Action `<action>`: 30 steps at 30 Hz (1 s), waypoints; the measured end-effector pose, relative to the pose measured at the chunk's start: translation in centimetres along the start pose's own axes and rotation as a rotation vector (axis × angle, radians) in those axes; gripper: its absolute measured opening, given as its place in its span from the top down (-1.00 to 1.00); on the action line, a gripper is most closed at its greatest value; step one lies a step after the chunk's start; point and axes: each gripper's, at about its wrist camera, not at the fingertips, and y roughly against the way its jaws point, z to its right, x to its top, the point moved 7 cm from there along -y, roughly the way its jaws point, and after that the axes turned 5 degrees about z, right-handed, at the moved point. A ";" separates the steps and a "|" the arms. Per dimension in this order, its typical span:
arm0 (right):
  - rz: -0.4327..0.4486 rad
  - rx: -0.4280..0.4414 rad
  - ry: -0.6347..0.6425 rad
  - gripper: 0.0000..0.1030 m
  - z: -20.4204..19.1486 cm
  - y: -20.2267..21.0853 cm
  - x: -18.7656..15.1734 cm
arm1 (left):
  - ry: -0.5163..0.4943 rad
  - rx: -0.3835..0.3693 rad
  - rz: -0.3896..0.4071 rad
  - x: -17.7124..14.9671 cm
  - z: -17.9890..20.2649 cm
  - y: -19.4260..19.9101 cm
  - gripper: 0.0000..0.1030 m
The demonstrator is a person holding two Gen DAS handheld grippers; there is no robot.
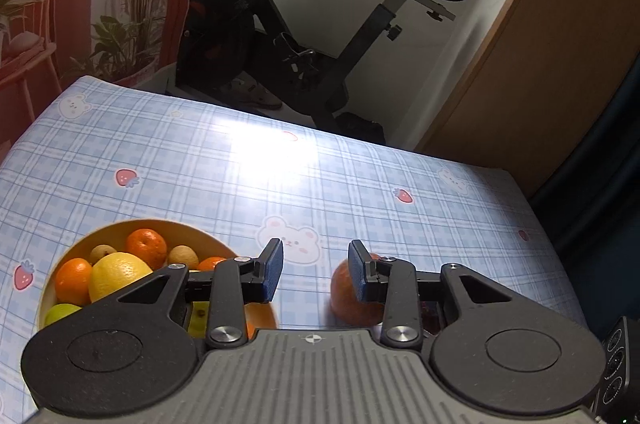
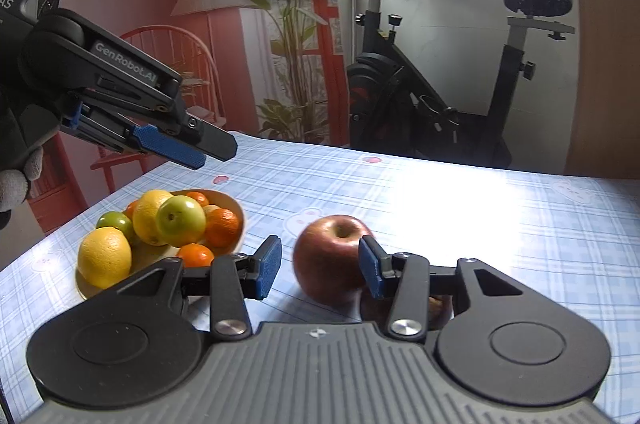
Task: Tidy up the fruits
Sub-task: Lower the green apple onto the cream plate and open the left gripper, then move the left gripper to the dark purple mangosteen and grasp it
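Red apple rests on the table just beyond the right claw, whose jaws gape empty.

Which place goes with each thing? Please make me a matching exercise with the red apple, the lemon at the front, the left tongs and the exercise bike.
Things:
1. red apple
2. front lemon
3. left tongs
4. exercise bike

Places:
A. in the bowl
B. beyond the far edge of the tablecloth
C. on the tablecloth, outside the bowl
D. held in the air, touching nothing

Pairs: 1-C, 2-A, 3-D, 4-B
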 end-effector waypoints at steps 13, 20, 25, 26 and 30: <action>0.013 -0.023 0.031 -0.03 3.1 2.7 -1.6 | -0.099 -0.086 -0.085 -1.4 6.6 -3.2 0.27; 0.011 -0.008 0.032 -0.03 3.7 3.5 -1.7 | -0.139 -0.128 -0.139 -2.8 9.4 -5.6 0.28; -0.021 -0.009 0.014 -0.10 4.2 3.8 -2.4 | -0.155 -0.147 -0.158 -3.5 10.2 -6.2 0.28; -0.026 -0.016 0.014 -0.12 4.3 3.8 -2.5 | -0.154 -0.150 -0.162 -3.6 10.3 -6.4 0.28; -0.038 -0.037 -0.026 -0.21 4.9 3.6 -3.2 | -0.145 -0.157 -0.168 -4.2 10.6 -6.7 0.28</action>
